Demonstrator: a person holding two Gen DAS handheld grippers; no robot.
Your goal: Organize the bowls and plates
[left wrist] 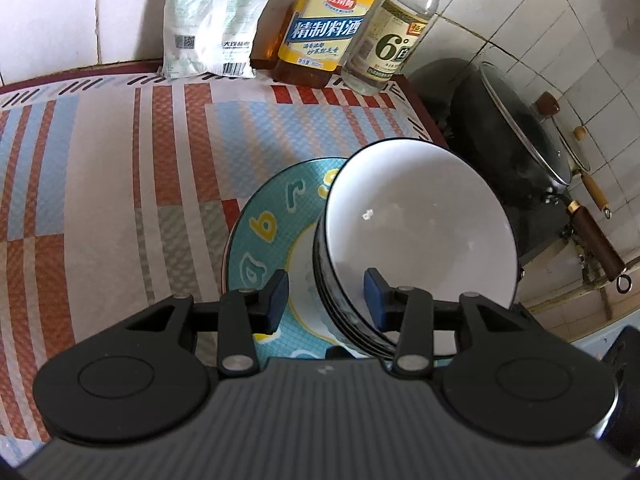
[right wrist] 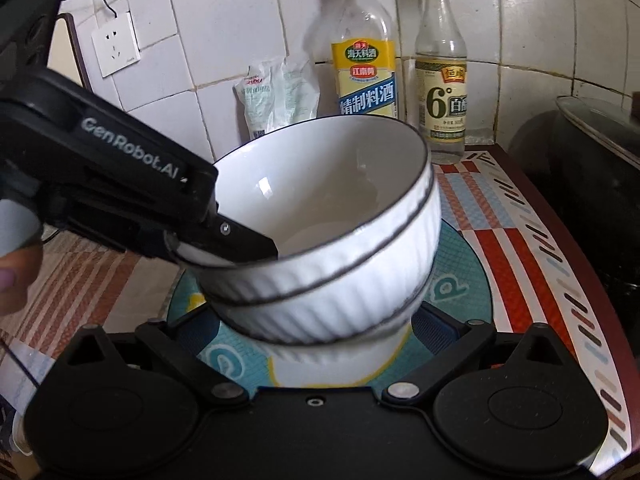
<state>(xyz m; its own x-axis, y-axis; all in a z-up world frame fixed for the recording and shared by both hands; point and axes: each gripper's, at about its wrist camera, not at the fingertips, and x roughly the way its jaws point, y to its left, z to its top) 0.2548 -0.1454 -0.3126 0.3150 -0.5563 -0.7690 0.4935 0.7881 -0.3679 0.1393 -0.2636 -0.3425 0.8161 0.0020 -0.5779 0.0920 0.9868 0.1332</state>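
A stack of white ribbed bowls (right wrist: 328,248) sits on a teal plate (right wrist: 452,292) with letter shapes, which lies flat on the striped tablecloth (left wrist: 100,184). In the right wrist view the stack stands mouth-up, its axis close to vertical with the top bowl tipped slightly toward 10 o'clock; in the left wrist view the same bowls (left wrist: 416,236) appear leaning toward 2 o'clock, their white inside facing the camera. The left gripper (left wrist: 326,296) straddles the near wall of the top bowl, one blue pad inside the bowl and one outside, with a gap visible on the outer side, so the jaws look spread rather than clamped. From the right wrist view that left gripper (right wrist: 240,244) enters from 9 o'clock, one finger lying over the rim into the bowl. The right gripper (right wrist: 316,344) sits low at 6 o'clock with its fingers wide on either side of the stack's foot, not touching it. Only the left wrist view shows the black wok (left wrist: 508,152) with wooden handles at 3 o'clock; only the right shows the wall socket (right wrist: 116,44) at 10 o'clock. Both show the cooking wine bottle (right wrist: 366,68), the vinegar bottle (right wrist: 442,80) and a white pouch (left wrist: 208,20) along the tiled wall at 12 o'clock.
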